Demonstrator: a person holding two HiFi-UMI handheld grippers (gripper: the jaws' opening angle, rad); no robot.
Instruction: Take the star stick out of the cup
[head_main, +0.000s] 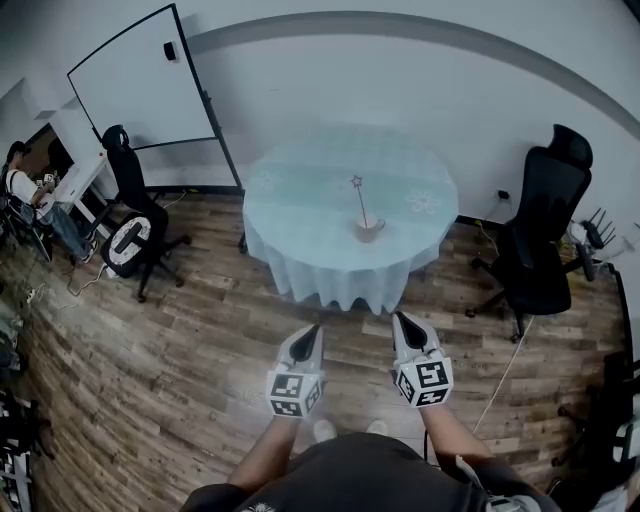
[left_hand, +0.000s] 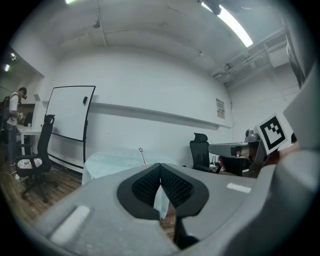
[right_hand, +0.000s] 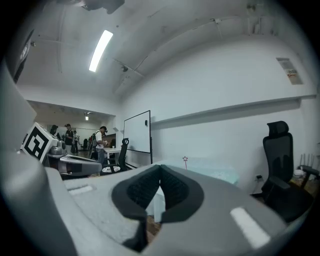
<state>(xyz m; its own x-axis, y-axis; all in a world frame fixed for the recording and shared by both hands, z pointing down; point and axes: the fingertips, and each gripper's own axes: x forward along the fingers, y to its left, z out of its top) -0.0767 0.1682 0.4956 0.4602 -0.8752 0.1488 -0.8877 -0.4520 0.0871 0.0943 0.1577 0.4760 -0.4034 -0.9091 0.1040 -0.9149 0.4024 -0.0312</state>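
A thin star stick stands tilted in a small pale cup on the round table, which has a light blue cloth. My two grippers hover over the wooden floor, well short of the table's near edge. The left gripper and the right gripper point toward the table, both shut and empty. In the left gripper view the pads meet at the left gripper tip, with the star far beyond. The right gripper is likewise shut, the star distant.
A black office chair stands right of the table and another chair to its left. A whiteboard leans at the back left wall. A person sits at a desk at the far left. Cables run across the floor.
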